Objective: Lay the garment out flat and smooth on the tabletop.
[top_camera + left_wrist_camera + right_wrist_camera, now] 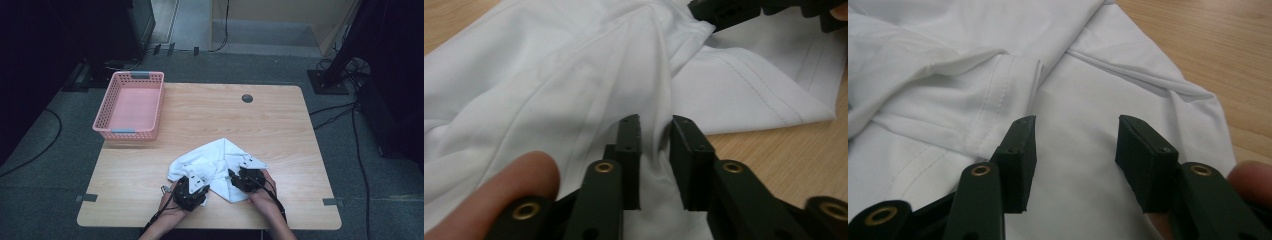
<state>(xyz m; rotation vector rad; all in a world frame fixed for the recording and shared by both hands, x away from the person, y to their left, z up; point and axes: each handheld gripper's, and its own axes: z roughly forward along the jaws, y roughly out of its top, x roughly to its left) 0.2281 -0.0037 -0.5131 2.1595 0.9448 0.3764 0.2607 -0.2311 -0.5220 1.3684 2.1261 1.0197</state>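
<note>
Left tool pinches a raised fold of the white garment. Right tool stands spread over flat cloth on the table.

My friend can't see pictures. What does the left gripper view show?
The left gripper pinches a raised fold of a white cloth lying on a wooden table. A fingertip shows at bottom left.

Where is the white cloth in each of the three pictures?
High view: the white cloth lies crumpled at the table's near edge, under both grippers.
Left gripper view: it covers the upper left, a fold pinched between the fingers.
Right gripper view: it spreads left and centre.
Shared landmark: the stitched hem.
</note>
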